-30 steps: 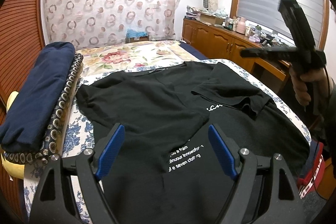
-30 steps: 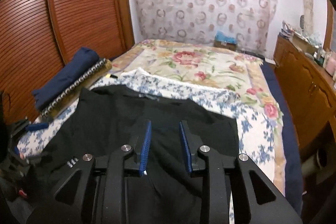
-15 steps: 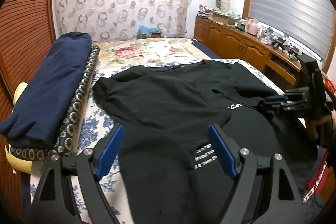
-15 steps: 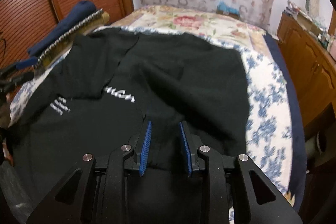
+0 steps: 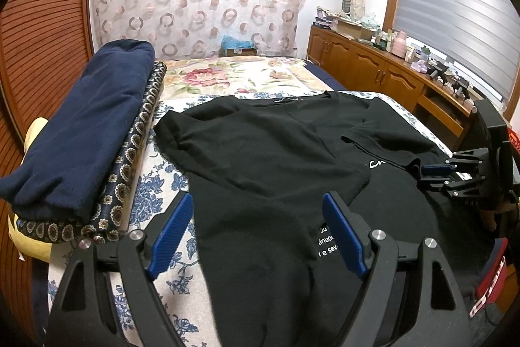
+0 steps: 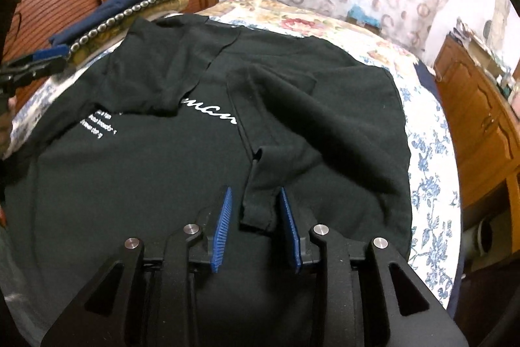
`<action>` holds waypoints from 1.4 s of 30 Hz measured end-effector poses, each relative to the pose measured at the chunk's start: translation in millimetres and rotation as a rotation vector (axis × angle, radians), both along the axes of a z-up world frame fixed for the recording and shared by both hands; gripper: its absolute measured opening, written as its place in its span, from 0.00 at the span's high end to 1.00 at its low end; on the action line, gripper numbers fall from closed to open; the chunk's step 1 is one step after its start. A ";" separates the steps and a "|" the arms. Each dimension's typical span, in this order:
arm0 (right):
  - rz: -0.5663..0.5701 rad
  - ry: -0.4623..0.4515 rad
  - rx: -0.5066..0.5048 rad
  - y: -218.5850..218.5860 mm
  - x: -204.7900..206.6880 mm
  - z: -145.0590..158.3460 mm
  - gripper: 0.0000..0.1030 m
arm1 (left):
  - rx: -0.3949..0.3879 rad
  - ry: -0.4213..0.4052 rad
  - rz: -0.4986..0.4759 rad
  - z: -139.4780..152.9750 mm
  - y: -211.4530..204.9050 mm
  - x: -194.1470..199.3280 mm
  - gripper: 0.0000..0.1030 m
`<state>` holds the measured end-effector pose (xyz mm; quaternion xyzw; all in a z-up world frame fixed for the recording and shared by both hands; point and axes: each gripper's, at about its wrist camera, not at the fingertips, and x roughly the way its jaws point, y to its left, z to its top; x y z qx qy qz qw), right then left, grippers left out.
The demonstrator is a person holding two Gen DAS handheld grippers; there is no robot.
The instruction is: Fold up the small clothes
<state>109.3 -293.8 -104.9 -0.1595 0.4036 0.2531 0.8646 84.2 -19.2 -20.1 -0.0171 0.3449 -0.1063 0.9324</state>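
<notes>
The black T-shirt (image 5: 260, 158) lay spread across the near end of the bed (image 5: 156, 184), its hem toward the bed's front edge and its collar toward the far end, with both side panels turned in over the white lettering. The left gripper (image 5: 258, 231) hovered over the lower left part of the shirt with its blue pads spread wide and nothing between them. The right gripper (image 6: 255, 226) sat low at the shirt's right side, its jaws parted to either side of the folded-in sleeve (image 6: 260, 204); whether the pads touched the cloth could not be told. The step in hand seemed to be settling that right fold. To do it well, the sleeve hem should probably lie flat along the panel's edge before the gripper lifts away, since its cuff looked bunched and could spring back. A stack of folded navy cloth (image 5: 81, 132) rested along the bed's left edge, well apart from the fold.
</notes>
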 end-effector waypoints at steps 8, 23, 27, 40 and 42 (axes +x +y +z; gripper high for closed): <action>0.042 -0.024 -0.027 -9.6 -13.4 5.5 0.94 | 0.001 -0.012 0.011 2.8 3.5 0.7 0.21; -0.089 -0.097 0.081 -35.4 -3.9 28.2 0.63 | 0.020 0.051 0.033 -7.9 4.4 31.3 0.44; -0.137 -0.092 0.038 -39.1 10.3 17.7 0.63 | 0.036 0.113 0.031 -19.7 -0.8 47.6 0.53; -0.164 -0.045 0.051 -49.7 24.9 -3.1 0.62 | 0.084 0.206 0.025 -41.1 -17.8 62.0 0.63; -0.165 -0.041 0.056 -50.7 24.8 -3.4 0.61 | 0.108 0.196 0.034 -40.9 -17.9 61.4 0.85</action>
